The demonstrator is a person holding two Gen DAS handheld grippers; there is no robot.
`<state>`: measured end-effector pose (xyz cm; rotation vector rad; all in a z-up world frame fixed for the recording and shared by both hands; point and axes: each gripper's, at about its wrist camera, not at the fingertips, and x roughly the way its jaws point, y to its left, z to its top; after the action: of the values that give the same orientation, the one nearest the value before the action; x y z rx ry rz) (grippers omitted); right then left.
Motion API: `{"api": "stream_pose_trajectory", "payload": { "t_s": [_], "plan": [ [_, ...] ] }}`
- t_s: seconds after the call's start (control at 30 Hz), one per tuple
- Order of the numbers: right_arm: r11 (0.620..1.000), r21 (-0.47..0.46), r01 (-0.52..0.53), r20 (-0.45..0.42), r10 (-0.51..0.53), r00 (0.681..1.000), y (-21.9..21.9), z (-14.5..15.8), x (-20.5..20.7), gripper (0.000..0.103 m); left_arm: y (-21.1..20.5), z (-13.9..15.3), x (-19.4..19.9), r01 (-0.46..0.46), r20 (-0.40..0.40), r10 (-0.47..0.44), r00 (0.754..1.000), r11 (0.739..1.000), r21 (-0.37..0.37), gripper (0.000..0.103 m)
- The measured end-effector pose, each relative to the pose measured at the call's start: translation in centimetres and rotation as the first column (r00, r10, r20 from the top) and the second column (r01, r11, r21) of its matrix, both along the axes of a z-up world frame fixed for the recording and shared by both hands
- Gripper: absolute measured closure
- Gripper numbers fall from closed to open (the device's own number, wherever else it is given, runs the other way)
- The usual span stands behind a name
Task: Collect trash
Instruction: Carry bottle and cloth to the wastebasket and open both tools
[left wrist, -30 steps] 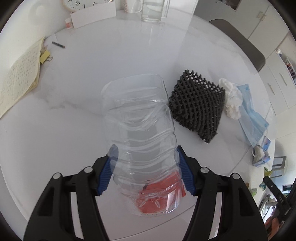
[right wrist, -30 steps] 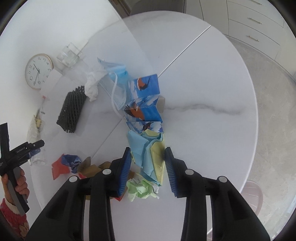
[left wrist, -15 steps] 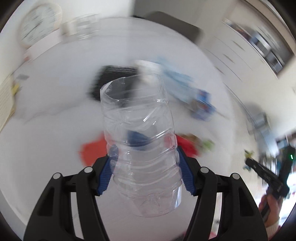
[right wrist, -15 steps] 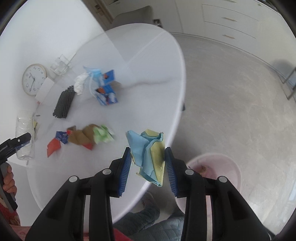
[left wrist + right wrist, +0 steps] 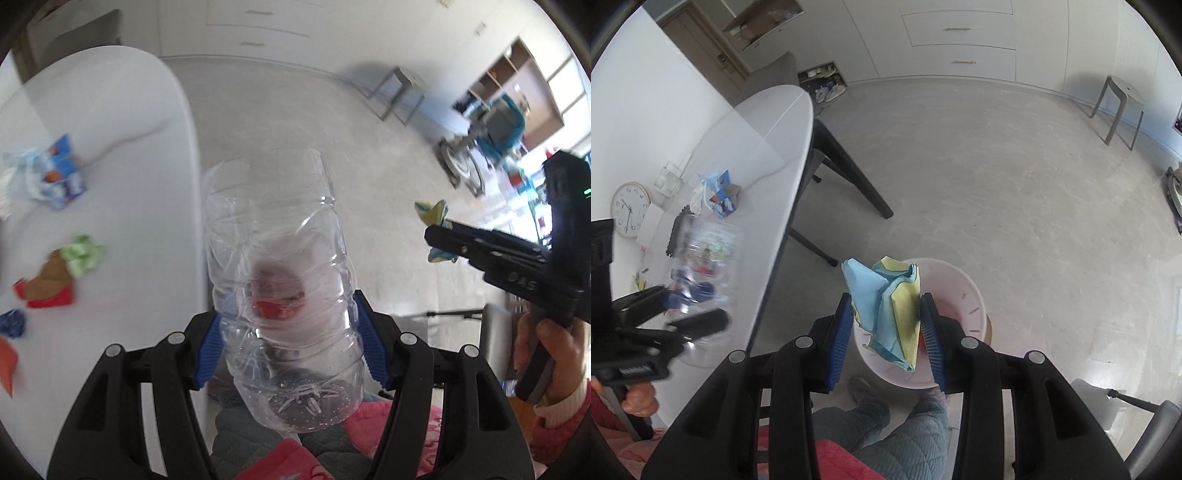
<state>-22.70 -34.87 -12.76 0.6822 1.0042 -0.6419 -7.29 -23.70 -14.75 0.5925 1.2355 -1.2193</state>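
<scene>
My left gripper (image 5: 286, 338) is shut on a clear crushed plastic bottle (image 5: 280, 280) and holds it in the air beyond the white table's edge (image 5: 192, 155). It also shows blurred in the right wrist view (image 5: 701, 258). My right gripper (image 5: 886, 332) is shut on a crumpled blue and yellow paper (image 5: 886, 306), directly above a pale pink bin (image 5: 964, 299) on the floor. The right gripper with its paper (image 5: 436, 218) shows at the right of the left wrist view.
On the table lie a blue printed carton (image 5: 61, 177), green, brown and red paper scraps (image 5: 59, 269), a black foam mesh (image 5: 677, 229) and a clock (image 5: 629, 210). A table leg (image 5: 849, 166) stands left of the bin. A stool (image 5: 1119, 99) stands far right. The person's legs (image 5: 886, 435) are below.
Both grippers have swung away from the table toward the floor. The right gripper now hangs over the pink bin with its paper; the left carried the bottle past the table edge.
</scene>
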Motion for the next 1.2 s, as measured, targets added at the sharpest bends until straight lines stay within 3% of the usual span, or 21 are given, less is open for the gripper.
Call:
{"api": "stream_pose_trajectory", "payload": {
  "t_s": [0.13,0.23,0.33,0.63,0.7,0.8,0.87,0.93,1.0,1.07,1.2],
  "plan": [
    [1.000,0.010,-0.002,0.006,0.002,1.000,-1.0,-0.2,-1.6,0.065,-2.9,-2.2,-3.4,0.050,-0.002,-0.050,0.999,0.997,0.067,0.039],
    [1.000,0.020,-0.017,0.010,0.017,1.000,-1.6,-0.4,-2.0,0.065,-4.0,-3.0,-4.0,0.034,0.013,-0.036,0.999,0.994,0.100,0.029],
    [0.999,0.031,-0.036,0.015,0.036,0.999,-1.9,-0.8,-2.1,0.065,-3.8,-2.6,-3.8,0.000,0.016,-0.002,1.000,0.997,0.082,0.024],
    [0.991,0.066,-0.116,0.006,0.115,0.993,-1.4,-2.3,-1.1,0.064,-1.0,1.2,-1.2,-0.159,0.097,0.155,0.983,0.987,0.033,0.023],
    [0.989,0.075,-0.126,0.003,0.127,0.992,-1.2,-2.6,-0.9,0.064,0.0,2.1,-0.4,-0.200,0.107,0.197,0.975,0.980,0.018,0.012],
    [0.986,0.091,-0.141,-0.007,0.142,0.990,-0.7,-3.2,-0.4,0.063,1.4,3.2,0.9,-0.248,0.124,0.248,0.961,0.969,-0.016,0.011],
    [0.986,0.093,-0.142,-0.019,0.144,0.989,-0.3,-3.5,0.0,0.037,2.2,3.6,1.7,-0.274,0.124,0.274,0.954,0.961,-0.020,0.011],
    [0.987,0.081,-0.137,-0.027,0.139,0.990,0.0,-3.5,0.3,0.021,3.0,3.8,2.4,-0.302,0.125,0.303,0.945,0.953,-0.026,0.011],
    [0.988,0.066,-0.137,-0.039,0.140,0.989,0.4,-3.3,0.8,0.018,3.9,4.0,3.2,-0.328,0.120,0.329,0.937,0.944,-0.028,0.011],
    [0.990,0.049,-0.132,-0.047,0.134,0.990,0.6,-3.0,1.2,0.009,4.7,4.1,3.7,-0.346,0.116,0.347,0.931,0.938,-0.029,0.011],
    [0.991,0.035,-0.129,-0.050,0.131,0.990,0.9,-2.6,2.0,0.007,6.6,4.0,5.1,-0.374,0.114,0.375,0.920,0.927,-0.031,0.011]
  ]
}}
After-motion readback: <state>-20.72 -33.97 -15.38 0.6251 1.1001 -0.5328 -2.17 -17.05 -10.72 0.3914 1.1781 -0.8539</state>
